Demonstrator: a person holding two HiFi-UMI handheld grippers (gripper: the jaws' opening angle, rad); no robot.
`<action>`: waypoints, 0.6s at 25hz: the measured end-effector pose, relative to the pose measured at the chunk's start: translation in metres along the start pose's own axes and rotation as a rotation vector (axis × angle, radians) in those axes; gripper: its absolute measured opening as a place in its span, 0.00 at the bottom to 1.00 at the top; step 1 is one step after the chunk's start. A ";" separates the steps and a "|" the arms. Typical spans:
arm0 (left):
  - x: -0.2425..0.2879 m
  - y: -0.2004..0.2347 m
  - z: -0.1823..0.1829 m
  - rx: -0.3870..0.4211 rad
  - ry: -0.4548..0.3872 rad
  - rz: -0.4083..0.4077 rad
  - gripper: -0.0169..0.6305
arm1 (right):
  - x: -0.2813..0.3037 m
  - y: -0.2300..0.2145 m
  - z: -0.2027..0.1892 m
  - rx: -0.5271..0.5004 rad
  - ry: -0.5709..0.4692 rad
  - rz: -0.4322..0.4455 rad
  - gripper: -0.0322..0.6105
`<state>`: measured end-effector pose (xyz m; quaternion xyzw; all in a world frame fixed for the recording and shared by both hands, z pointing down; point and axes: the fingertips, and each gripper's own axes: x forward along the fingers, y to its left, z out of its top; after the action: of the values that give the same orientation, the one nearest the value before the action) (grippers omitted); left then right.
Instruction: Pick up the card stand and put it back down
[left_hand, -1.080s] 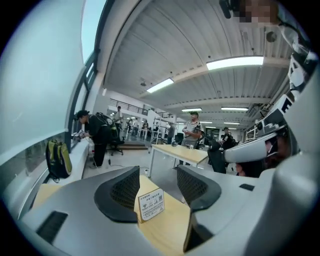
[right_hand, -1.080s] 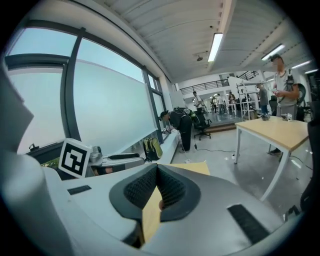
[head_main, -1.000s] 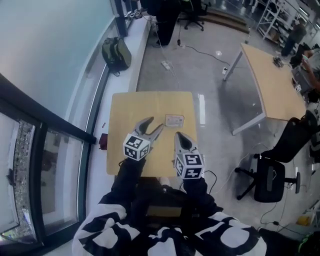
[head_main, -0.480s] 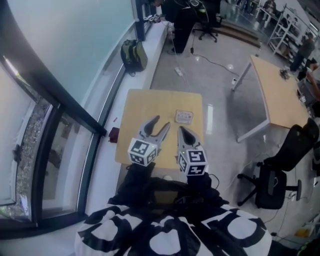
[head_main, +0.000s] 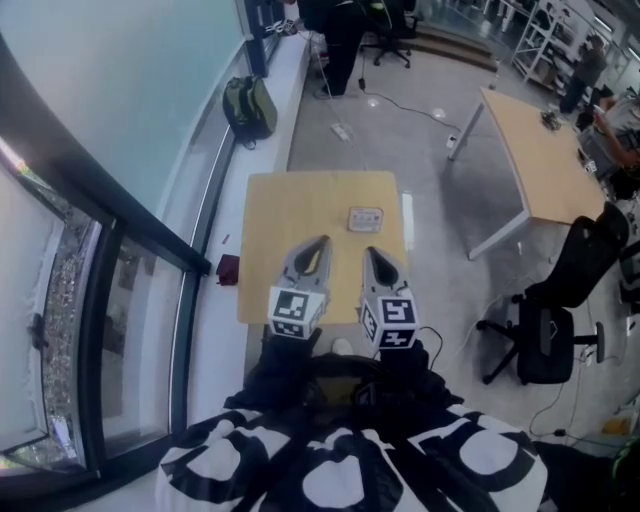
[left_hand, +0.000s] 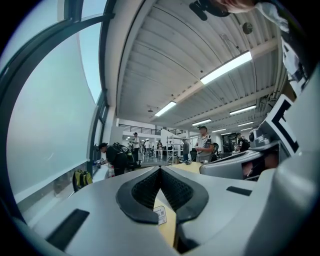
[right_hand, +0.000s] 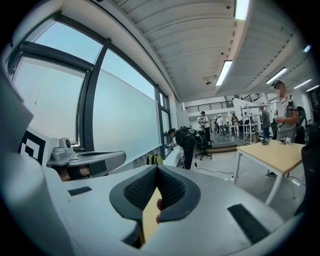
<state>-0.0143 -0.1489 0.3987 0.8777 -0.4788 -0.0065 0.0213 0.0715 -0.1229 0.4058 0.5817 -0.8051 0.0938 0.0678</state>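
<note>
The card stand is a small flat card with a pale face, lying on the far right part of the small wooden table. Both grippers hover over the table's near edge, short of the stand and apart from it. My left gripper has just been closing and is now shut with nothing between its fingers; in the left gripper view its tips meet. My right gripper is shut and empty too, its pads together in the right gripper view.
A dark window frame runs along the left. A green backpack lies on the floor beyond the table, and a small red object lies left of it. A second wooden table and a black office chair stand to the right.
The left jaws, spread wide in both earlier frames, have closed. Both grippers have drawn back toward the near table edge and sit level side by side.
</note>
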 end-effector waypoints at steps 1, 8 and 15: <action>-0.002 0.001 -0.003 0.001 0.007 0.007 0.04 | -0.002 0.002 -0.002 0.001 0.001 -0.008 0.08; -0.003 -0.001 -0.014 -0.006 0.046 -0.003 0.04 | -0.006 -0.003 -0.004 -0.003 -0.001 -0.058 0.08; -0.019 0.012 -0.022 -0.021 0.055 -0.032 0.04 | -0.012 0.026 -0.003 -0.047 -0.034 -0.052 0.08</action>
<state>-0.0333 -0.1389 0.4207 0.8848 -0.4637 0.0123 0.0437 0.0507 -0.1036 0.4041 0.6021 -0.7928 0.0632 0.0702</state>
